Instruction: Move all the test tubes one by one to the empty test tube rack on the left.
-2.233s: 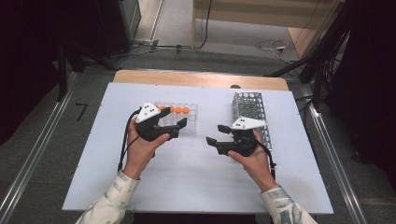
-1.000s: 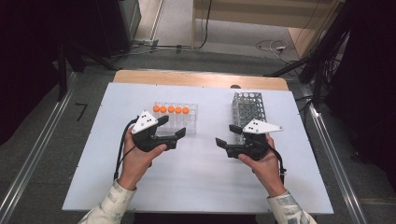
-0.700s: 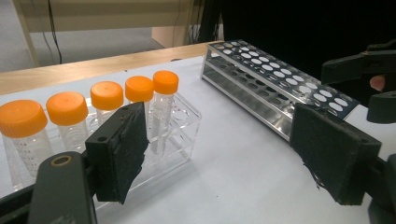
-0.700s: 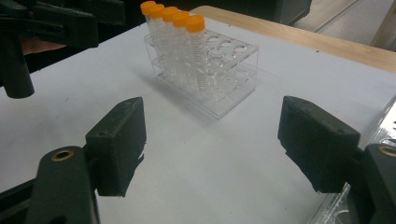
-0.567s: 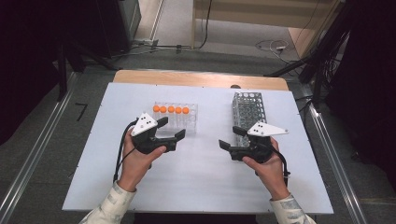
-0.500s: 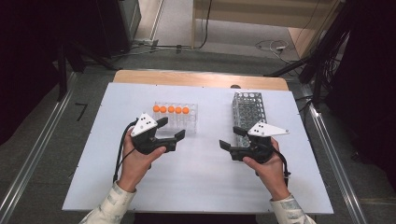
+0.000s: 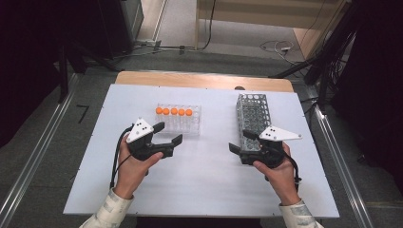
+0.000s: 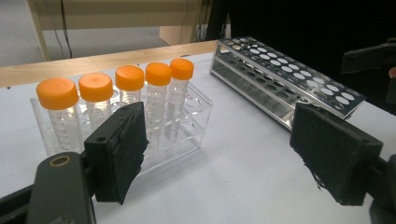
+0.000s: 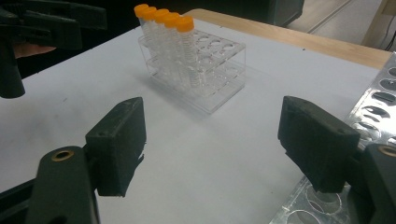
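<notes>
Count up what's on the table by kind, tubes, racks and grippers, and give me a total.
Orange-capped tubes: 5
Clear plastic rack: 1
Metal rack: 1
Handheld grippers, left gripper and right gripper: 2
Total: 9

Tubes (image 8: 159, 93): clear bodies with fine printed graduation marks, each wearing an orange cap. Clear rack (image 7: 187, 124): colourless, showing rows of round holes. Metal rack (image 7: 253, 114): shining silver, patterned with a regular grid of round holes. Left gripper (image 7: 167, 134) and right gripper (image 7: 241, 141): black, each carrying a pale grey plate dotted with dark spots. Surface (image 7: 199, 190): showing plain white, edged in light wood.
</notes>
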The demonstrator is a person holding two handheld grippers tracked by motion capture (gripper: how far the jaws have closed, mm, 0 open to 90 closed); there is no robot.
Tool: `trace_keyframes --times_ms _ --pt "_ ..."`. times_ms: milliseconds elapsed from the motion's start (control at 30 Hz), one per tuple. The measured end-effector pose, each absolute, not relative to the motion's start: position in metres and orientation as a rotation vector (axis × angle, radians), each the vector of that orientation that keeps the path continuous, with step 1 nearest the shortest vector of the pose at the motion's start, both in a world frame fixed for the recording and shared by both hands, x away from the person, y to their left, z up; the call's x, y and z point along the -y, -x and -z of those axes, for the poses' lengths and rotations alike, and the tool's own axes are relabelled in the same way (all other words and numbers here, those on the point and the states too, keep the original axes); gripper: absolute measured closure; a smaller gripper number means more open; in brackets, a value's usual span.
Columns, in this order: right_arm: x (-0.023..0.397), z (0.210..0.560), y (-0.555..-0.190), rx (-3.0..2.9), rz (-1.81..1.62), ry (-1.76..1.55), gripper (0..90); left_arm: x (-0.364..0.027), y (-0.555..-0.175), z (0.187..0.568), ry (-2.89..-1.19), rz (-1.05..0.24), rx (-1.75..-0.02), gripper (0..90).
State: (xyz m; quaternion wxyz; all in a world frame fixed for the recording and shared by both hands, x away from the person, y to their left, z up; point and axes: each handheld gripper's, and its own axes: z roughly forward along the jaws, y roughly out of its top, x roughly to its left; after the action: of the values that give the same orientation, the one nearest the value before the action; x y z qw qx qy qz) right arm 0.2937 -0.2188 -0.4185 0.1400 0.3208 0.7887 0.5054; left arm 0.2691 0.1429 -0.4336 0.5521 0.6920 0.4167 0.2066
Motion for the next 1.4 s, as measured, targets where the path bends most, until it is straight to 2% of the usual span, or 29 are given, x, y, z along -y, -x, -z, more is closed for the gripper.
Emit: trace_keyframes --times_ms 1400 --pt "0.273 0.419 -0.28 -2.179 -1.438 -1.047 21.4 -0.168 -0.252 0.449 -1.616 -0.537 -1.067 19.4"
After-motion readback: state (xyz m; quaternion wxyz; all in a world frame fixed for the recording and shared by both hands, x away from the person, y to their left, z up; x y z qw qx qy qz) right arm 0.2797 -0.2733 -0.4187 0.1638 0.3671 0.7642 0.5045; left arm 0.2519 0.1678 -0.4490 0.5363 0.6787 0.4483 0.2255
